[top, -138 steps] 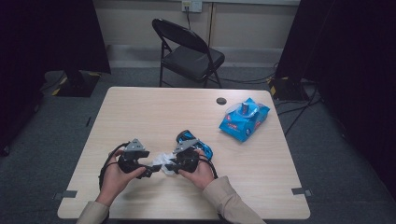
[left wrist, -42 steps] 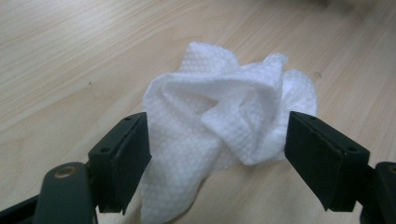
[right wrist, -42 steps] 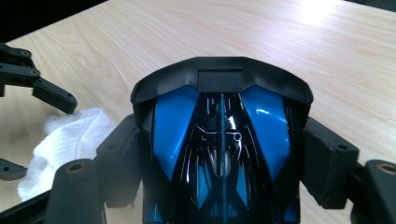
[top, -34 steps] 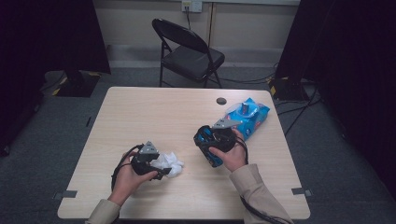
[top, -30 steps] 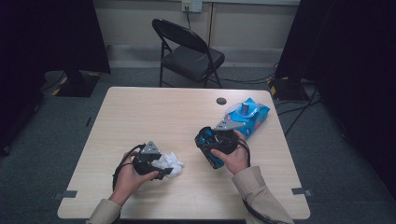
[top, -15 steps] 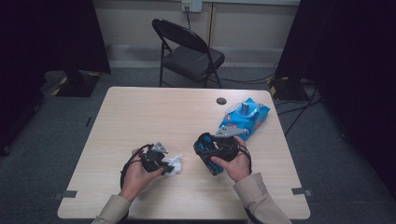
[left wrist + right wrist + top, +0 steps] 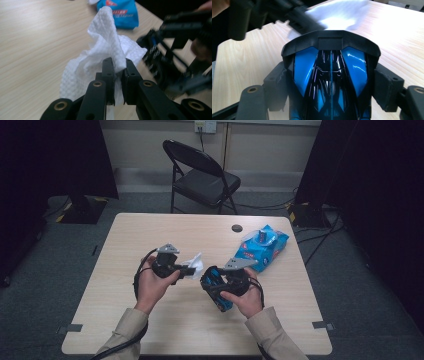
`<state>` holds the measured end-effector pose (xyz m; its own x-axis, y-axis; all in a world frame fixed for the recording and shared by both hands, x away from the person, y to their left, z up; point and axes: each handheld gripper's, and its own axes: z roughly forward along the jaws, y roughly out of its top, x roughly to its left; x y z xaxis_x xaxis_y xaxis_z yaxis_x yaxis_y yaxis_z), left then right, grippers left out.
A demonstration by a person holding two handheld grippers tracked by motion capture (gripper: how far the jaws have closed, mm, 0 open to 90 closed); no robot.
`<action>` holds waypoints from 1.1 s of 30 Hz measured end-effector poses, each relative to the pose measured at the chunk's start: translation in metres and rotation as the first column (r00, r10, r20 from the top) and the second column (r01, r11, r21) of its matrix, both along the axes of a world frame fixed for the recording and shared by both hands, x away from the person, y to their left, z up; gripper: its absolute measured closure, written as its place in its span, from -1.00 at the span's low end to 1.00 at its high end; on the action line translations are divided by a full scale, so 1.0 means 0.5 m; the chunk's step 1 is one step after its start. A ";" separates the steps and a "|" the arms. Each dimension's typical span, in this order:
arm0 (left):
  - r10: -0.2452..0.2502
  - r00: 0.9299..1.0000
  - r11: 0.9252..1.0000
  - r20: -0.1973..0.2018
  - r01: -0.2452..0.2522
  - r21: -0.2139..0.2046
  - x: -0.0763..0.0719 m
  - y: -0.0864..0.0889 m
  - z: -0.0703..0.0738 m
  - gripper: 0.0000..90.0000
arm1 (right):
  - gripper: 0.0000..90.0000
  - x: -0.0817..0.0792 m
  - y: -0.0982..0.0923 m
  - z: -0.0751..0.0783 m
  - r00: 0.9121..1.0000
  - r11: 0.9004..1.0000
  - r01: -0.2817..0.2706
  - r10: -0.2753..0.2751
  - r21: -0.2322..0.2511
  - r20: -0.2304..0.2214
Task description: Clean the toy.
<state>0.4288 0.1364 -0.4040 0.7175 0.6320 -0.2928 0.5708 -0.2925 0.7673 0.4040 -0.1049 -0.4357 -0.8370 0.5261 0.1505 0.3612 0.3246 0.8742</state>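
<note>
Item: white wipe (image 7: 105, 50), now pinched in the just-closed jaws of the left gripper (image 7: 117, 75) and lifted off the desk (image 7: 150, 235). Blue toy car (image 7: 329, 75), clamped wide in right gripper (image 7: 220, 287), alongside; wiping can begin.

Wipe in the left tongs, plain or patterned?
White wipe with an embossed dimple weave; clearest in the left gripper view.
</note>
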 end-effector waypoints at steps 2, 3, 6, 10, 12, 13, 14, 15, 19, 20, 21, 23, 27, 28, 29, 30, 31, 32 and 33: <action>-0.015 1.000 1.000 -0.004 0.015 0.013 0.007 -0.014 0.006 0.83 | -0.43 -0.002 0.004 0.002 1.000 1.000 -0.010 0.010 0.003 0.000; -0.018 1.000 1.000 -0.009 0.018 0.011 0.010 -0.021 0.008 0.83 | -0.43 -0.002 0.006 0.002 1.000 1.000 -0.014 0.014 0.002 0.002; -0.035 0.999 0.999 -0.016 0.035 0.016 0.017 -0.034 0.012 0.83 | -0.43 -0.003 0.008 0.001 1.000 1.000 -0.020 0.020 0.003 0.001; -0.023 0.999 1.000 -0.024 0.023 -0.011 0.025 -0.036 0.009 0.83 | -0.43 -0.002 0.007 0.001 1.000 1.000 -0.018 0.018 -0.003 0.003; -0.007 1.000 1.000 -0.021 0.007 -0.030 0.028 -0.033 0.010 0.83 | -0.43 -0.001 0.006 -0.001 1.000 1.000 -0.023 0.023 -0.001 0.000; -0.003 1.000 0.999 -0.023 0.002 -0.038 0.029 -0.032 0.011 0.83 | -0.43 -0.001 0.007 -0.001 1.000 1.000 -0.024 0.024 -0.002 -0.002; -0.006 1.000 0.999 -0.028 0.005 -0.047 0.029 -0.032 0.011 0.83 | -0.43 -0.002 0.008 -0.001 1.000 1.000 -0.024 0.024 -0.003 -0.002; -0.009 0.999 0.999 -0.035 0.007 -0.053 0.028 -0.033 0.011 0.83 | -0.43 -0.002 0.009 0.000 1.000 1.000 -0.023 0.023 -0.004 0.000; -0.028 0.998 0.997 -0.052 0.024 -0.072 0.022 -0.036 0.014 0.84 | -0.43 -0.001 0.010 -0.002 1.000 1.000 -0.014 0.014 -0.009 0.004; -0.033 0.998 0.997 -0.052 0.029 -0.077 0.020 -0.036 0.014 0.84 | -0.43 0.000 0.008 -0.004 1.000 1.000 -0.007 0.007 -0.009 0.001; -0.041 0.998 0.996 -0.055 0.036 -0.082 0.018 -0.035 0.014 0.85 | -0.43 0.002 0.006 -0.005 1.000 1.000 0.000 0.000 -0.009 -0.001; -0.053 0.997 0.994 -0.057 0.047 -0.094 0.014 -0.033 0.012 0.85 | -0.43 0.005 0.002 -0.008 1.000 1.000 0.006 -0.006 -0.008 -0.006; -0.069 0.995 0.991 -0.067 0.060 -0.117 0.009 -0.025 0.007 0.86 | -0.43 0.008 -0.002 -0.009 1.000 1.000 0.015 -0.015 -0.008 -0.008; -0.072 0.995 0.991 -0.066 0.064 -0.122 0.007 -0.022 0.006 0.86 | -0.43 0.008 -0.002 -0.009 1.000 1.000 0.017 -0.017 -0.008 -0.008; -0.073 0.995 0.990 -0.069 0.064 -0.123 0.005 -0.020 0.007 0.86 | -0.43 0.008 -0.002 -0.009 1.000 1.000 0.019 -0.019 -0.010 -0.006; -0.075 0.995 0.989 -0.067 0.066 -0.129 0.004 -0.018 0.006 0.86 | -0.43 0.008 -0.002 -0.009 1.000 1.000 0.019 -0.019 -0.013 -0.002; -0.080 0.995 0.989 -0.067 0.071 -0.130 0.003 -0.017 0.006 0.86 | -0.43 0.009 -0.002 -0.009 1.000 1.000 0.023 -0.023 -0.013 -0.002; -0.082 0.994 0.988 -0.067 0.072 -0.134 0.001 -0.016 0.007 0.87 | -0.43 0.009 -0.002 -0.009 1.000 1.000 0.024 -0.024 -0.014 -0.001; -0.085 0.994 0.988 -0.066 0.075 -0.138 -0.001 -0.014 0.007 0.87 | -0.43 0.010 -0.003 -0.009 1.000 1.000 0.025 -0.025 -0.014 -0.001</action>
<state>0.4282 0.1291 -0.4003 0.7383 0.5245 -0.4241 0.6046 -0.2359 0.7608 0.4088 -0.1063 -0.4403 -0.8232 0.5491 0.1440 0.3706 0.3276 0.8691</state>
